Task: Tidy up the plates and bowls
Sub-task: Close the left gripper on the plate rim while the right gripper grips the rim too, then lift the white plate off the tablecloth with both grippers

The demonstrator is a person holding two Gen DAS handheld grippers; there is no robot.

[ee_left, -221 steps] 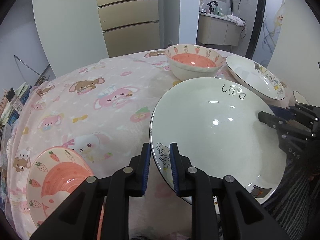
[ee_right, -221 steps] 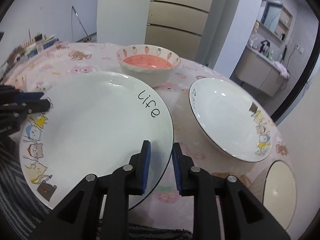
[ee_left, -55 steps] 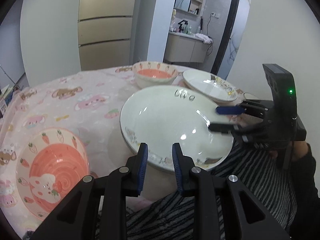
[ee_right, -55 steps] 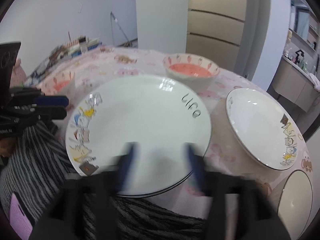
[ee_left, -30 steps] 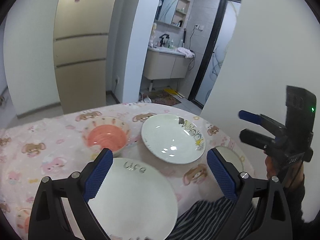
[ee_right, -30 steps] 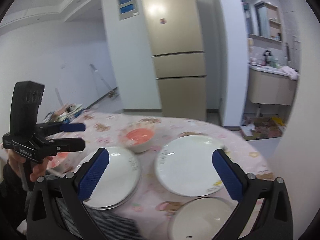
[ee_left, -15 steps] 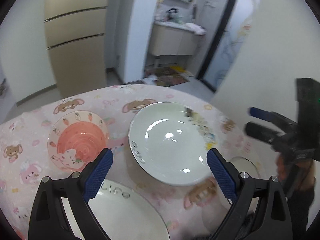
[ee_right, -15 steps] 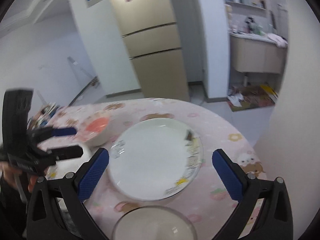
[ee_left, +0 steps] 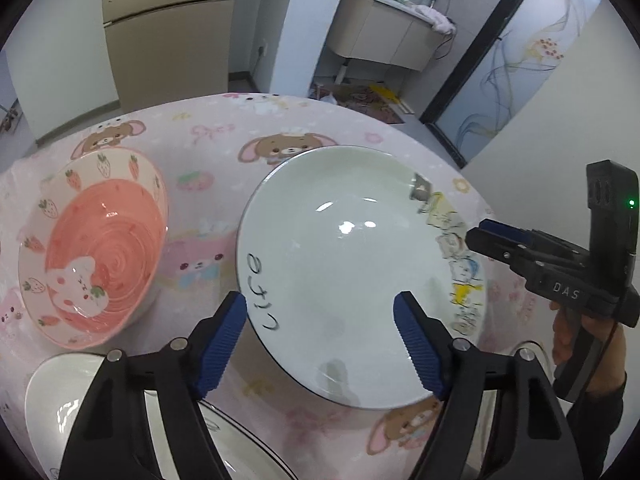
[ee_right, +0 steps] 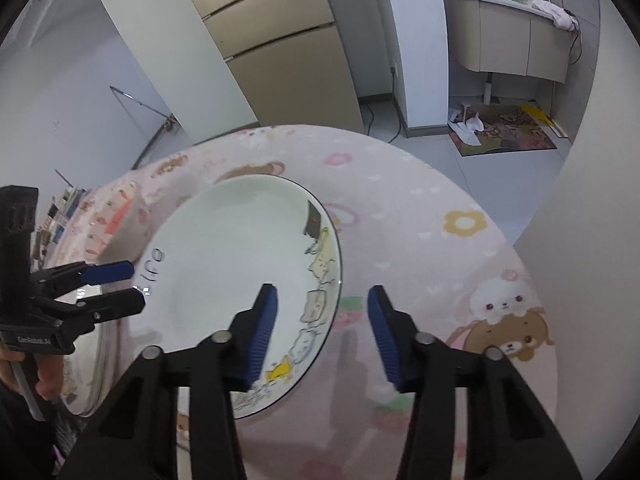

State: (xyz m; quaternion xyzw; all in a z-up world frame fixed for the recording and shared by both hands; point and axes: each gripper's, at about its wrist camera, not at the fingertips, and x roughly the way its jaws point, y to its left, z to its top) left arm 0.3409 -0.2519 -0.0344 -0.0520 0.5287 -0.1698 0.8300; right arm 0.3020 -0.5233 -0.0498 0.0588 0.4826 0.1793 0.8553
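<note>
A white plate with cartoon cats and the word "Life" lies on the pink tablecloth; it also shows in the right wrist view. My left gripper is open above the plate's near-left edge. My right gripper is open, its jaws either side of the plate's right rim; it appears in the left wrist view at the plate's right side. A pink strawberry bowl stands to the left. Another white plate lies at the bottom left.
The round table with its pink cartoon cloth drops off at the far and right edges. A white wall stands close on the right. A beige cabinet and a bathroom doorway lie beyond.
Both grippers have dropped toward the cat plate and moved close to its rim. Their jaws have narrowed from wide open but remain open. The first "Life" plate rests at the near edge.
</note>
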